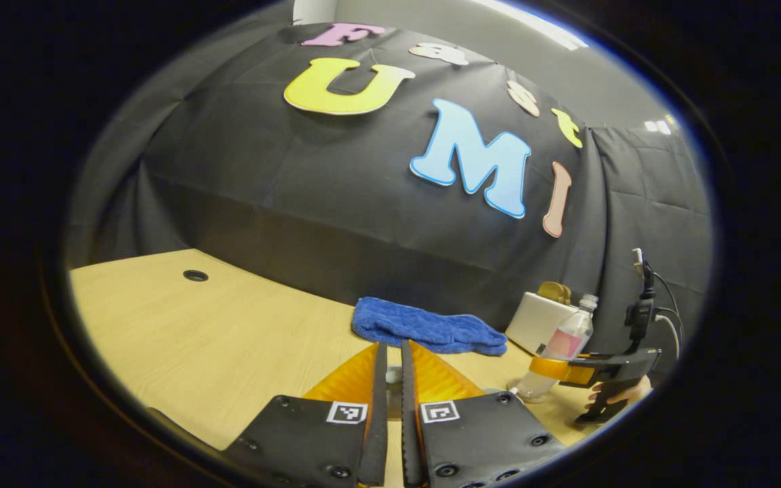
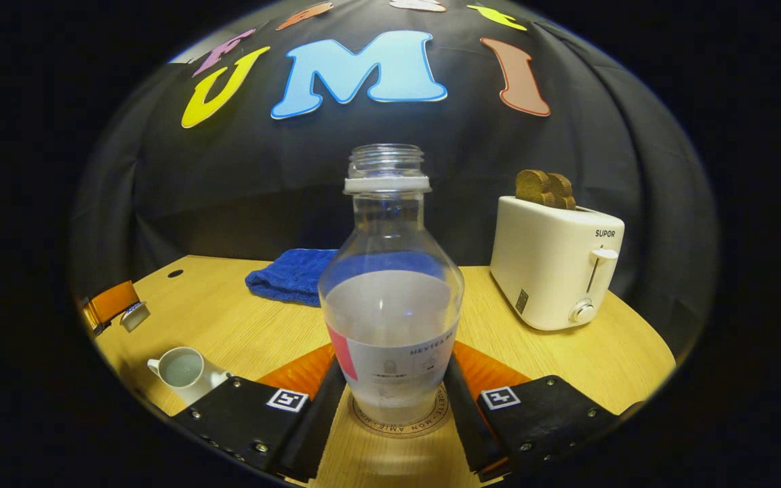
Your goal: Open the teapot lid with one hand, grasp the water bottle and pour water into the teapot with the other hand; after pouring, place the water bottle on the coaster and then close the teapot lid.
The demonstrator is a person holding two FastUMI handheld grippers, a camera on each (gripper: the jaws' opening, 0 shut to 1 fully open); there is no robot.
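The clear water bottle [image 2: 390, 305], uncapped and partly full, stands on the round coaster [image 2: 401, 423]. My right gripper [image 2: 390, 369] is shut on its lower body, one finger on each side. The white teapot [image 2: 184, 369] sits open at the lower left with water inside. Beyond it my left gripper [image 2: 119, 308] holds the teapot lid [image 2: 135, 316] above the table. In the left gripper view, my left gripper [image 1: 394, 349] is almost shut on the small pale lid [image 1: 394, 374]. Far right there, the bottle [image 1: 563, 342] is held by the right gripper [image 1: 560, 369].
A white toaster [image 2: 553, 264] with bread in its slots stands at the back right. A blue towel [image 2: 289, 274] lies against the cloth wall behind the bottle. The wooden table [image 1: 180, 339] has a cable hole [image 1: 195, 275] at its far left.
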